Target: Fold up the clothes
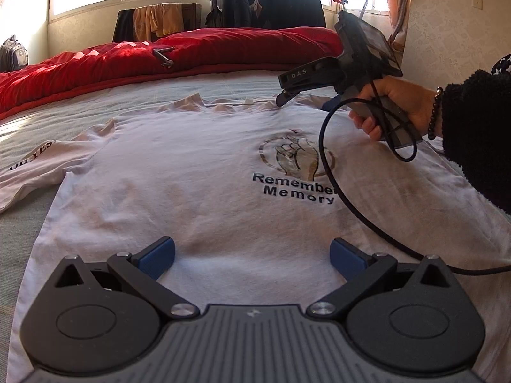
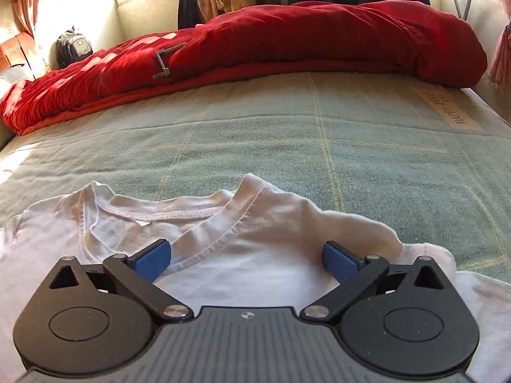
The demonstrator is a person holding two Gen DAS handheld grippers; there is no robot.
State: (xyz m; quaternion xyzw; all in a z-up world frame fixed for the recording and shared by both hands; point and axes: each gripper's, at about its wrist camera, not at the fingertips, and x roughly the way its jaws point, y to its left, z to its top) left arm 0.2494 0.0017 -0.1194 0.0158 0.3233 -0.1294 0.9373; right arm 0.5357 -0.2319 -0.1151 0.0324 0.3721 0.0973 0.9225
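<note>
- Tongs of the left gripper (image 1: pixel 252 260) stand spread wide over the lower front of a white T-shirt (image 1: pixel 179 172), gripping nothing.
- Tongs of the right gripper (image 2: pixel 246 260) are also wide apart, empty, poised over the shirt's neckline (image 2: pixel 179 220), whose collar lies between the blue pads (image 2: pixel 151 260).
- Ahead of both, the shirt lies flat, print side up, on a green checked bedsheet (image 2: pixel 287 146).
- Farther off, a red duvet (image 2: pixel 287 38) is bunched across the bed.
- A hand (image 1: pixel 396 105) in a dark sleeve holds the right gripper.
</note>
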